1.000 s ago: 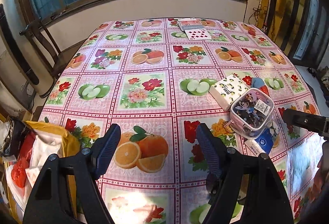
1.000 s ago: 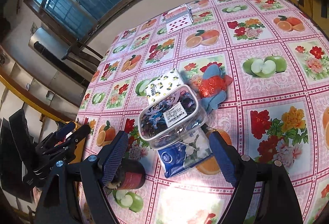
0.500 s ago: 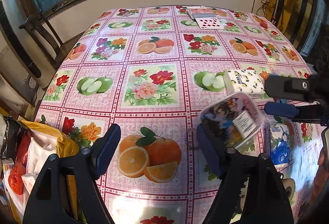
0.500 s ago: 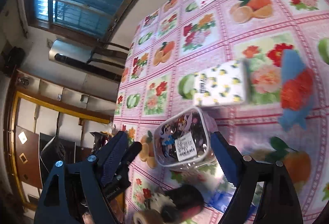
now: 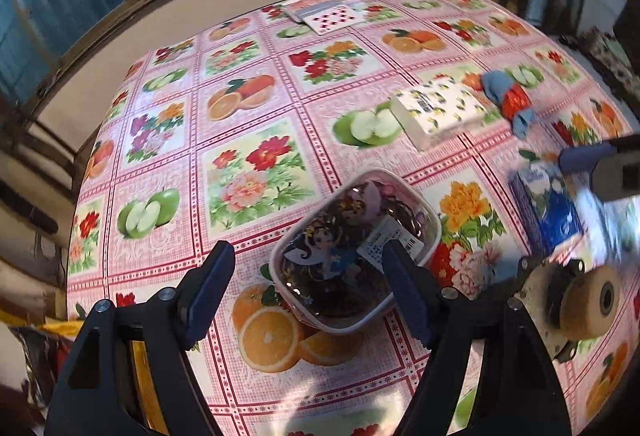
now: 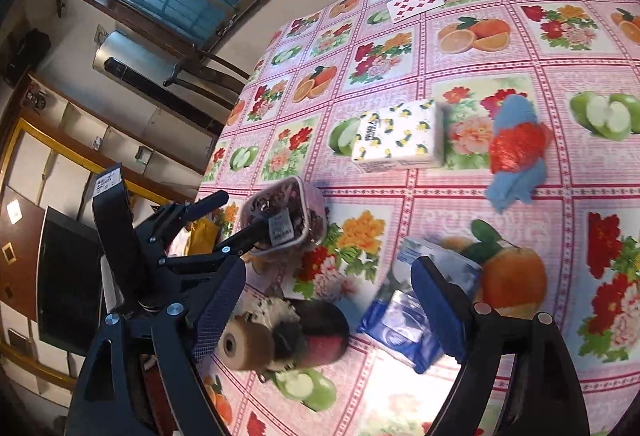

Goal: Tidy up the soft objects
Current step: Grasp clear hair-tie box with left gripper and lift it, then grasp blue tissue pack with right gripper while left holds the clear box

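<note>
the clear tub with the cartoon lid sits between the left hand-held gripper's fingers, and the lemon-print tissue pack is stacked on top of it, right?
Not quite. The clear tub does sit between the left hand-held gripper fingers, but the lemon-print tissue pack is not on it: it lies apart on the tablecloth, farther away. The left wrist view shows this.

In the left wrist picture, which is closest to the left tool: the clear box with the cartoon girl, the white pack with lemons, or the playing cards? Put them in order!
From the left tool:
1. Clear box with the cartoon girl, right between the tool's fingers, toward the right one.
2. White pack with lemons, farther out on the right.
3. Playing cards, at the far edge of the table by the wall.
</note>
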`<move>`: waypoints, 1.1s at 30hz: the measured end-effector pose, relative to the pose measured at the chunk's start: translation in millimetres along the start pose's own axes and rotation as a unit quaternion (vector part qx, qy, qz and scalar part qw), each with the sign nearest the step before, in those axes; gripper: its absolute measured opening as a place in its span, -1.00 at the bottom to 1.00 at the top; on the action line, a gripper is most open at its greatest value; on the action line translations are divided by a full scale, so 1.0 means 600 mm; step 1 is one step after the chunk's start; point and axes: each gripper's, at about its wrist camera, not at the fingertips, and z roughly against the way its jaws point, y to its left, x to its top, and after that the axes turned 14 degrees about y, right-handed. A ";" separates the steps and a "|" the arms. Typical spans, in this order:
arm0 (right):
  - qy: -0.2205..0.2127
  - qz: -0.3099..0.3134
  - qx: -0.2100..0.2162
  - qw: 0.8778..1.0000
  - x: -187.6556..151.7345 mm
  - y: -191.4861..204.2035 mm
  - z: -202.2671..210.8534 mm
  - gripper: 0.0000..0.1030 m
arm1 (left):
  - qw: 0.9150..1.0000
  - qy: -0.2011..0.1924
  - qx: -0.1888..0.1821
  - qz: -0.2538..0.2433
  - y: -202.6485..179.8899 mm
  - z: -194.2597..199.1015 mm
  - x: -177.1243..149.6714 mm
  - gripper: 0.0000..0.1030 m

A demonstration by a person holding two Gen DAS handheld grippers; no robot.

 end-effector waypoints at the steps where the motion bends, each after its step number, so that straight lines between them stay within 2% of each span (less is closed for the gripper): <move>1: 0.001 -0.006 0.002 1.000 -0.006 -0.007 0.005 0.69 | 1.000 0.002 0.009 -0.020 -0.006 -0.004 0.001 0.48; 2: 0.000 -0.011 0.009 1.000 -0.011 -0.014 0.010 0.69 | 0.999 0.002 0.015 -0.036 -0.012 -0.007 0.003 0.48; 4: -0.001 -0.020 0.021 1.000 -0.016 -0.026 0.016 0.69 | 0.999 -0.001 -0.003 -0.054 -0.012 -0.006 0.008 0.48; 7: -0.003 -0.015 -0.011 1.000 -0.021 -0.027 0.022 0.70 | 0.997 0.006 -0.004 -0.077 -0.015 -0.004 0.016 0.48; 10: 0.003 -0.016 -0.003 1.000 -0.027 -0.031 0.023 0.70 | 0.994 0.007 -0.012 -0.107 -0.015 0.008 0.010 0.47; 13: 0.007 -0.023 0.005 1.000 -0.032 -0.036 0.020 0.70 | 0.987 0.002 -0.039 -0.158 -0.024 0.017 -0.002 0.47; 15: 0.011 -0.025 0.005 1.000 -0.032 -0.036 0.017 0.70 | 0.980 0.017 -0.060 -0.189 -0.031 0.010 -0.001 0.47; 17: 0.011 -0.022 0.004 1.000 -0.034 -0.033 0.017 0.70 | 0.977 0.027 -0.055 -0.205 -0.037 0.001 0.007 0.47; 19: 0.013 -0.021 0.005 1.000 -0.037 -0.032 0.015 0.70 | 0.970 0.043 -0.070 -0.229 -0.040 -0.010 0.013 0.47; 22: 0.015 -0.021 0.001 1.000 -0.040 -0.032 0.011 0.70 | 0.963 0.048 -0.064 -0.257 -0.046 -0.015 0.019 0.58; 27: 0.015 -0.028 -0.003 1.000 -0.039 -0.041 0.011 0.70 | 0.965 0.060 -0.079 -0.243 -0.026 -0.020 0.042 0.58; 33: 0.020 -0.031 0.006 0.999 -0.037 -0.047 0.004 0.70 | 0.957 0.053 -0.048 -0.280 -0.021 -0.028 0.044 0.58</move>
